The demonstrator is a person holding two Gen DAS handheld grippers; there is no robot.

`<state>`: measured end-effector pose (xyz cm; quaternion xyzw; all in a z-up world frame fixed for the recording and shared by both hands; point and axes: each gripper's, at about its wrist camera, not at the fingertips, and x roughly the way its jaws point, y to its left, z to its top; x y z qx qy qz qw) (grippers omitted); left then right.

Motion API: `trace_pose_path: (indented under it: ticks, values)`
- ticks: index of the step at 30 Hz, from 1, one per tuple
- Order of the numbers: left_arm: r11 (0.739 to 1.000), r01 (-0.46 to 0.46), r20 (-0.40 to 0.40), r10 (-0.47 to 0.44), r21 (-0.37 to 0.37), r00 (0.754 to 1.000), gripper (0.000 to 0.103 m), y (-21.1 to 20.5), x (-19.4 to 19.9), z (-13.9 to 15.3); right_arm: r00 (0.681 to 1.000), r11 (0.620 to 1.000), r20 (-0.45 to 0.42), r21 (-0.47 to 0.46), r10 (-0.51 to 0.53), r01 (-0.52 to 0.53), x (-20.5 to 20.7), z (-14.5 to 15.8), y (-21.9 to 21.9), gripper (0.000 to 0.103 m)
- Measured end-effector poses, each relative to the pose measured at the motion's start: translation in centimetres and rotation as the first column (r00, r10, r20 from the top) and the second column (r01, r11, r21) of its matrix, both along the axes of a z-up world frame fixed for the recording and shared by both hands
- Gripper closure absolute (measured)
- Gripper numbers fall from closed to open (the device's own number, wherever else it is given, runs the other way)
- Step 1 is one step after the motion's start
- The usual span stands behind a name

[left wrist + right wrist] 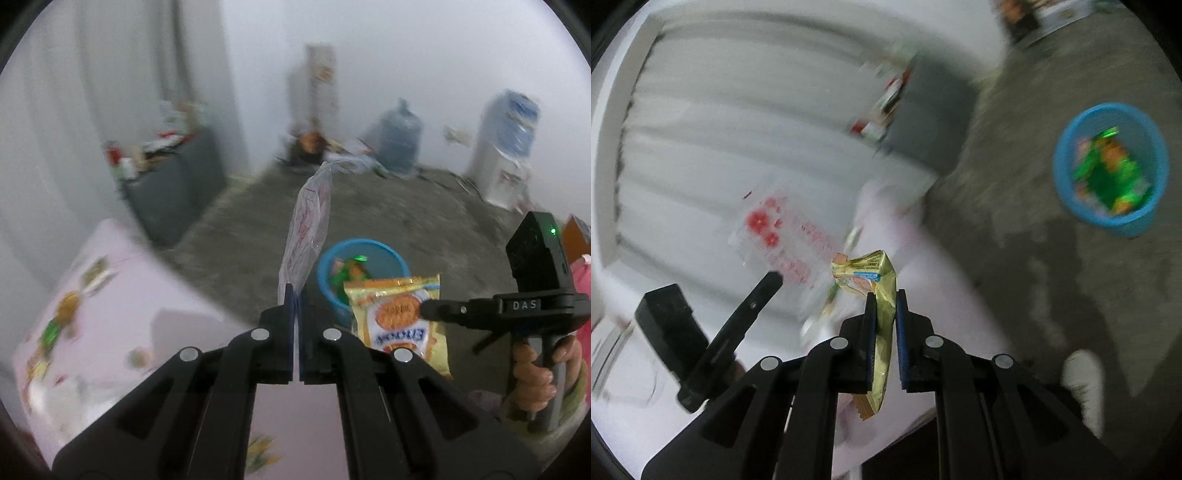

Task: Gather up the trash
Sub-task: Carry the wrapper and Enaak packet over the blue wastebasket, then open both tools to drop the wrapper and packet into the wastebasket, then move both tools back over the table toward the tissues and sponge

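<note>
We hold two pieces of trash. The left gripper has its fingers pressed fully together on the lower edge of a clear plastic wrapper with red print, which stands up and away from the tips. The right gripper pinches a yellow snack packet between its blue pads; the packet is crumpled and hangs out both above and below the grip.

The blue bin stands on the grey floor, well apart from the pink table edge, and already holds a green wrapper. In the left view the packet hangs in front of the bin's near rim.

Risks from here, as we judge them:
- The clear wrapper is held only by a narrow edge. A fast swing could pull it loose, and light film released high may drift past the rim.
- The packet is glossy and folded, so it could slide out downward before it is over the bin.
- Both grippers are close together near the bin; the free end of one item could catch the other gripper.
- Both views are blurred, so alignment over the opening is hard to confirm. Opening too early would put trash on the floor.

Readable text: the right gripper's body carries the letters "DAS", seen from the left view. The packet shows blue lettering upside down, which we cannot read with confidence. The red print on the clear wrapper is too blurred to read.
</note>
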<state>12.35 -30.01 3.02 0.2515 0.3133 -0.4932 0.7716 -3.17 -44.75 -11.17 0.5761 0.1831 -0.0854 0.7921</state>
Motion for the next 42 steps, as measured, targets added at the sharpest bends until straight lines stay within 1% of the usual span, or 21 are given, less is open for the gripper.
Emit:
trace_pose_path:
  ticks: [2, 4, 6, 7, 11, 14, 16, 17, 18, 19, 20, 22, 24, 25, 30, 32, 34, 37, 39, 40, 42]
  values:
    - [0.998, 0.045, -0.043, -0.043, 0.039, 0.998, 0.103, -3.7, -0.2, -1.7, 0.991, 0.994, -0.067, -0.024, -0.112, 0.111, -1.4, -1.1, -2.2, 0.093]
    - [0.993, 0.086, -0.134, -0.074, 0.084, 0.988, 0.103, -7.9, 0.0, -4.2, 0.968, 0.978, -0.136, -0.033, -0.210, 0.207, -2.5, -2.8, -4.9, 0.093]
    - [0.986, 0.103, -0.268, -0.065, 0.131, 0.961, 0.103, -12.1, 1.1, -7.5, 0.942, 0.964, -0.204, -0.040, -0.267, 0.264, -2.9, -4.4, -6.9, 0.093]
    - [0.983, 0.097, -0.317, -0.044, 0.156, 0.948, 0.103, -13.9, 1.6, -9.3, 0.919, 0.954, -0.256, -0.047, -0.299, 0.298, -2.8, -5.8, -8.5, 0.093]
    - [0.967, 0.112, -0.366, -0.021, 0.229, 0.931, 0.103, -19.8, 2.1, -15.7, 0.869, 0.932, -0.357, -0.008, -0.342, 0.363, -1.9, -10.0, -12.6, 0.093]
    - [0.966, 0.104, -0.417, 0.004, 0.237, 0.909, 0.103, -22.9, 2.6, -19.0, 0.836, 0.924, -0.418, -0.023, -0.355, 0.381, -0.4, -12.1, -15.4, 0.093]
    - [0.966, 0.093, -0.431, 0.021, 0.241, 0.902, 0.101, -24.7, 2.9, -20.8, 0.811, 0.916, -0.454, -0.031, -0.370, 0.400, 0.7, -13.6, -17.1, 0.089]
    - [0.966, 0.081, -0.436, 0.034, 0.244, 0.899, 0.093, -25.5, 3.0, -21.9, 0.801, 0.914, -0.468, -0.038, -0.373, 0.403, 0.5, -14.2, -18.0, 0.088]
    - [0.964, 0.072, -0.441, 0.050, 0.256, 0.896, 0.082, -25.9, 3.5, -22.7, 0.787, 0.912, -0.488, -0.046, -0.377, 0.408, 0.8, -15.1, -18.7, 0.083]
    - [0.960, 0.052, -0.445, 0.080, 0.275, 0.892, 0.053, -26.5, 3.9, -23.7, 0.776, 0.909, -0.502, -0.049, -0.381, 0.414, 0.9, -15.9, -19.1, 0.075]
    - [0.957, 0.012, -0.438, 0.121, 0.289, 0.891, 0.041, -26.8, 4.4, -24.5, 0.763, 0.908, -0.526, -0.045, -0.375, 0.416, 1.0, -17.0, -19.9, 0.071]
    - [0.956, -0.037, -0.429, 0.164, 0.290, 0.888, 0.040, -27.3, 4.7, -25.1, 0.742, 0.904, -0.563, -0.019, -0.363, 0.428, 0.6, -18.7, -20.2, 0.068]
    - [0.950, -0.047, -0.445, 0.188, 0.309, 0.876, 0.035, -27.2, 4.9, -25.4, 0.744, 0.900, -0.559, -0.008, -0.366, 0.436, -0.1, -19.3, -19.9, 0.067]
    - [0.951, -0.043, -0.455, 0.186, 0.308, 0.871, 0.034, -26.9, 5.0, -25.3, 0.740, 0.900, -0.561, -0.021, -0.370, 0.434, -0.3, -19.3, -19.5, 0.064]
    - [0.961, -0.033, -0.416, 0.149, 0.275, 0.897, 0.030, -25.7, 5.0, -22.9, 0.730, 0.914, -0.569, -0.106, -0.379, 0.392, -0.5, -17.7, -17.7, 0.054]
    - [0.971, -0.020, -0.429, 0.124, 0.238, 0.895, 0.029, -24.5, 4.9, -20.8, 0.733, 0.918, -0.560, -0.159, -0.386, 0.363, -0.1, -15.7, -16.4, 0.052]
    - [0.980, -0.014, -0.437, 0.103, 0.201, 0.894, 0.028, -23.2, 4.9, -18.8, 0.736, 0.916, -0.546, -0.213, -0.400, 0.340, 0.2, -13.7, -15.3, 0.043]
    - [0.990, -0.023, -0.434, 0.083, 0.141, 0.897, 0.028, -19.6, 5.3, -15.1, 0.749, 0.895, -0.503, -0.343, -0.432, 0.285, 1.4, -8.8, -12.5, 0.030]
    - [0.994, -0.035, -0.436, 0.075, 0.100, 0.897, 0.027, -16.8, 5.7, -12.8, 0.765, 0.884, -0.480, -0.395, -0.430, 0.249, 2.2, -6.3, -11.2, 0.024]
    - [0.996, -0.045, -0.435, 0.075, 0.079, 0.897, 0.023, -15.1, 6.0, -11.5, 0.773, 0.876, -0.469, -0.426, -0.427, 0.226, 2.8, -4.8, -10.3, 0.021]
    - [0.997, -0.070, -0.432, 0.079, 0.036, 0.898, 0.022, -11.8, 6.5, -9.3, 0.793, 0.849, -0.439, -0.497, -0.423, 0.178, 4.0, -1.6, -7.8, 0.014]
